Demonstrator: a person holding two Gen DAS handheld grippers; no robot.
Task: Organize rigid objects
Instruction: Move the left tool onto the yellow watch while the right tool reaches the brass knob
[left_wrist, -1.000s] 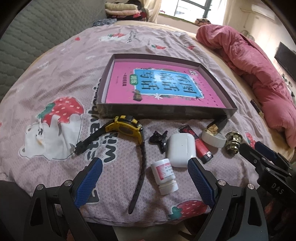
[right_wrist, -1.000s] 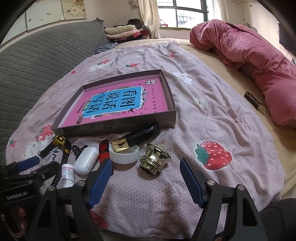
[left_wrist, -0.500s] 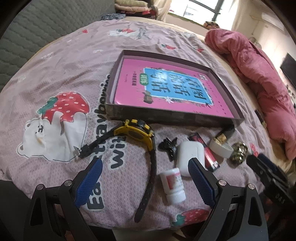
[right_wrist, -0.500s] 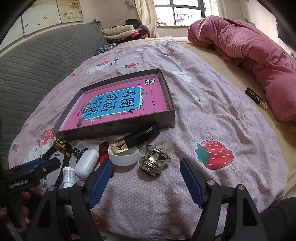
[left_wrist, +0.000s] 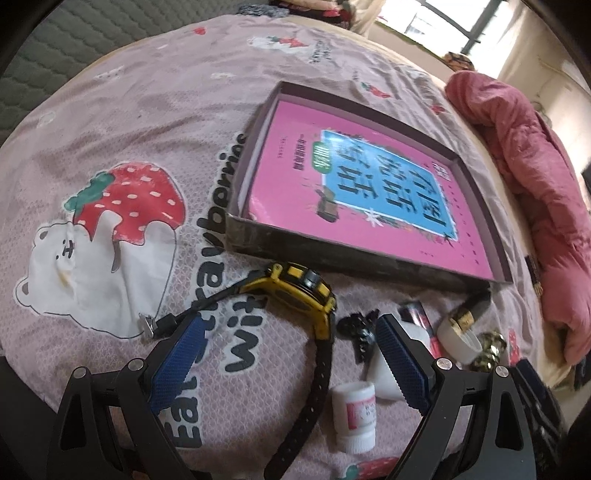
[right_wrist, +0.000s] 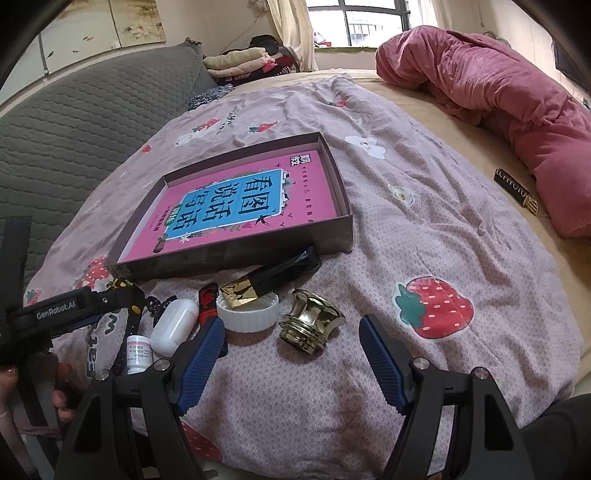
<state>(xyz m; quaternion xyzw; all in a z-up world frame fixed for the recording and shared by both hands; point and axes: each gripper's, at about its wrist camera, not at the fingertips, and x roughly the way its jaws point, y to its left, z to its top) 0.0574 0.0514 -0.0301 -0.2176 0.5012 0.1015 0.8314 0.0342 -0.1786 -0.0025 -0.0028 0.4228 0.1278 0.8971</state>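
Observation:
A dark shallow box holds a pink book on the bed. In front of it lie a yellow-and-black watch, a black hair clip, a white earbud case, a small white pill bottle, a red lighter, a white cap with a black-and-gold stick, and a gold knob. My left gripper is open just short of the watch. My right gripper is open just short of the gold knob.
A pink quilt lies at the far right, with a small black case beside it. A grey padded headboard stands at the left. Folded clothes sit by the window. The bed's front edge is just below both grippers.
My left gripper has moved left and forward, so the watch now sits between its fingers' line of sight instead of the pill bottle. My right gripper has barely moved.

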